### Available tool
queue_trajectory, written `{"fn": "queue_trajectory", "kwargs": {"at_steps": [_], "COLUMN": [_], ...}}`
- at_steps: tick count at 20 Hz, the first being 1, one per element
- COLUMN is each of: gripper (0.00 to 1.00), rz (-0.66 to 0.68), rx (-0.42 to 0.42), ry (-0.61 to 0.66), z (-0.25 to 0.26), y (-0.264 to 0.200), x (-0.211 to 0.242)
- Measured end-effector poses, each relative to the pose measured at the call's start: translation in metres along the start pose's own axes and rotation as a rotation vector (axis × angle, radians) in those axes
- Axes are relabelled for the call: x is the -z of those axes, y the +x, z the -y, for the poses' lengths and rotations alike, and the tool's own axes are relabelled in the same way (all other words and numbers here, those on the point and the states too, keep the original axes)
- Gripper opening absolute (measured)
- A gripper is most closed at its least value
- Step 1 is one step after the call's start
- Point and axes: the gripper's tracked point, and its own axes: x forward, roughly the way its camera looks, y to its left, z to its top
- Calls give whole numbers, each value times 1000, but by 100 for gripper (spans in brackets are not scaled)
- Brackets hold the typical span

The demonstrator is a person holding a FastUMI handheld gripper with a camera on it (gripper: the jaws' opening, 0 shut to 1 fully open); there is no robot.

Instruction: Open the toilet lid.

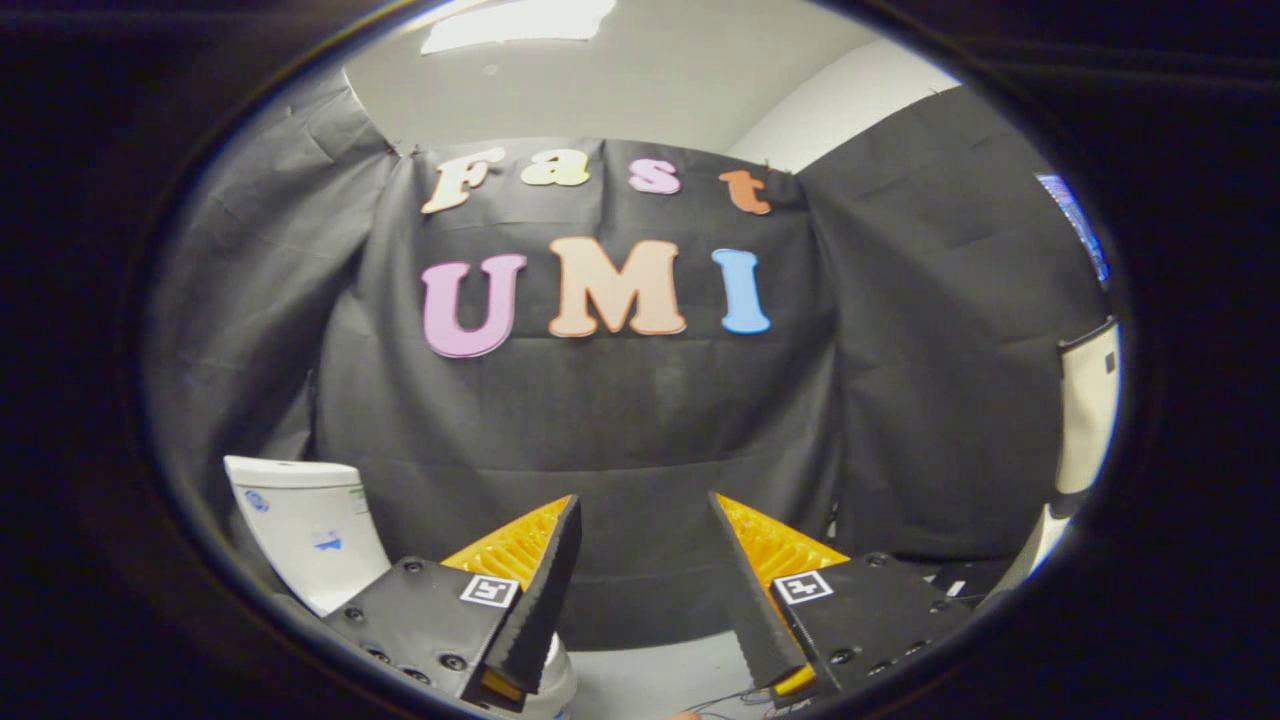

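toilet (305, 535) lid hidden — behind claw (645, 580) finger

Dim, fisheye-warped; overhead glare, perhaps.

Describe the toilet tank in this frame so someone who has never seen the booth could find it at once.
Start at the black cloth wall that backs the booth and follow it down toward the floor. The toilet tank stands against it, beyond and beside one finger of the open tongs, which hold nothing. It is a white, glossy box with small blue stickers, set against dark cloth.
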Motion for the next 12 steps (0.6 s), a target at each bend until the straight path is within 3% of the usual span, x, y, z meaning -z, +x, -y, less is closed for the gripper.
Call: {"fn": "queue_trajectory", "kwargs": {"at_steps": [3, 12], "gripper": [77, 77], "rz": [-19, -79], "rx": [153, 225], "ry": [-4, 210], "z": [-4, -76], "y": [-7, -33], "x": [16, 65]}}
